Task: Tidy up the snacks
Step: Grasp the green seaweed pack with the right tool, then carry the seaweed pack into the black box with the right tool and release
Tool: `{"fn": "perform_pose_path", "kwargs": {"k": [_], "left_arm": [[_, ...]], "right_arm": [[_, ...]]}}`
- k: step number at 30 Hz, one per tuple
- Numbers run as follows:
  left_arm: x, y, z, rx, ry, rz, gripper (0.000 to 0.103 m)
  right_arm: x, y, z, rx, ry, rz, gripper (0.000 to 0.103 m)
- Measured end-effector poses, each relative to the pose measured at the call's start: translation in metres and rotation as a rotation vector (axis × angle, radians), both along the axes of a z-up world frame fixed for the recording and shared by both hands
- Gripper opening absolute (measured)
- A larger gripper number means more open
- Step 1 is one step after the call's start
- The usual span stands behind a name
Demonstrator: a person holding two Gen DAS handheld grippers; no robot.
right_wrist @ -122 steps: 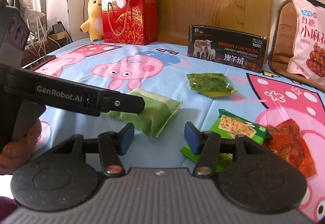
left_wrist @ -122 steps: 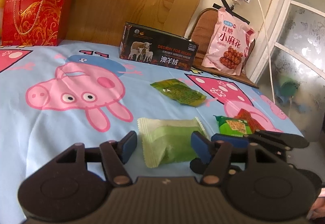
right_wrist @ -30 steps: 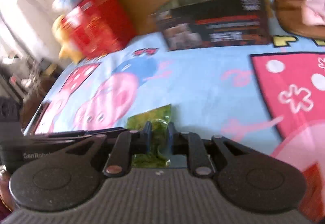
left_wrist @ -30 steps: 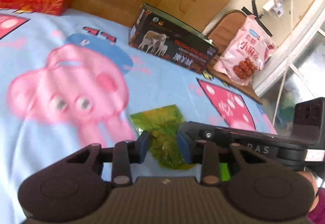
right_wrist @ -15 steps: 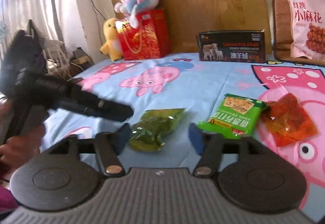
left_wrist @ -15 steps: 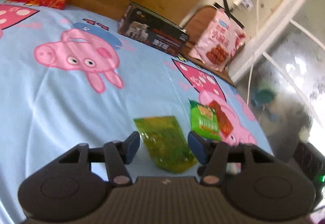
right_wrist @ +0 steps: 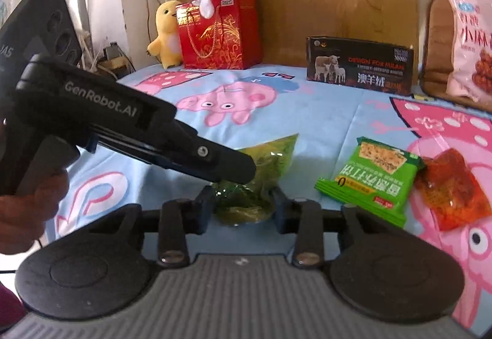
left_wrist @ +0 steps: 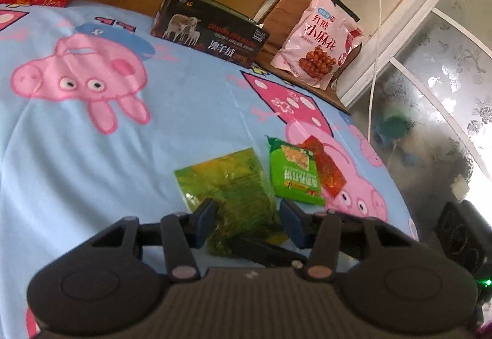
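A translucent green-yellow snack packet (left_wrist: 227, 182) lies on the pig-print sheet (left_wrist: 92, 154). Its near end sits between the blue pads of my left gripper (left_wrist: 247, 222), whose jaws are closing; I see no squeeze on the wrapper. My right gripper (right_wrist: 243, 209) straddles another end of the same packet (right_wrist: 273, 154), its jaws also closing, the pads close beside it. The left gripper (right_wrist: 246, 169) crosses the right wrist view, tip over the packet. Just right lie a bright green cracker packet (right_wrist: 375, 176) and a red packet (right_wrist: 452, 191).
A black box with sheep printed on it (right_wrist: 359, 65) stands at the wooden headboard. A pink snack bag (left_wrist: 316, 46) leans on a brown cushion at the right. A red gift bag (right_wrist: 218, 31) with plush toys is far left. The bed's edge drops off right of the red packet.
A second ago both grippers were shut on the green-yellow packet farther up the bed. It now lies by the cracker packet; both jaws opened wide, then narrowed around it.
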State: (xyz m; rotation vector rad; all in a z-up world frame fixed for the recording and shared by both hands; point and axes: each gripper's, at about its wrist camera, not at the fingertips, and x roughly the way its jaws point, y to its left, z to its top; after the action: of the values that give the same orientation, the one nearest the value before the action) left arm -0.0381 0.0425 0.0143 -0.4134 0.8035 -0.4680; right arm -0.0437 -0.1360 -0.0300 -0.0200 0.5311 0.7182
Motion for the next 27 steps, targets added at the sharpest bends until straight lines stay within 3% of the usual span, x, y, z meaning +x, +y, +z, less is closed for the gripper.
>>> {"fn": "perform_pose_path", "kwargs": {"k": [6, 8, 10, 13, 17, 19, 22, 27], "left_arm": [[0.012, -0.008, 0.012, -0.028, -0.021, -0.043, 0.046], [0.015, 0.002, 0.016, -0.045, -0.022, -0.005, 0.050], [0.019, 0.013, 0.014, -0.056, 0.007, 0.030, 0.053], [0.021, 0.030, 0.001, -0.148, 0.077, 0.044, 0.059], [0.023, 0.035, -0.014, -0.286, 0.140, 0.024, 0.059], [0.027, 0.029, -0.013, -0.304, 0.138, 0.006, 0.047], [0.037, 0.019, 0.003, -0.262, 0.088, -0.024, 0.033], [0.071, 0.003, 0.037, -0.229, -0.006, -0.067, 0.033]], "right_arm": [[0.017, -0.016, 0.000, 0.128, 0.118, -0.024, 0.029], [0.027, -0.028, -0.001, 0.220, 0.198, -0.026, 0.026], [0.034, -0.036, -0.002, 0.250, 0.241, -0.060, 0.025], [0.043, -0.050, -0.008, 0.366, 0.353, -0.064, 0.025], [0.050, -0.068, -0.016, 0.554, 0.456, -0.051, 0.024], [0.052, -0.071, -0.016, 0.606, 0.479, -0.040, 0.023], [0.054, -0.070, -0.008, 0.611, 0.463, -0.041, 0.020], [0.072, -0.069, 0.021, 0.566, 0.385, -0.035, 0.020]]}}
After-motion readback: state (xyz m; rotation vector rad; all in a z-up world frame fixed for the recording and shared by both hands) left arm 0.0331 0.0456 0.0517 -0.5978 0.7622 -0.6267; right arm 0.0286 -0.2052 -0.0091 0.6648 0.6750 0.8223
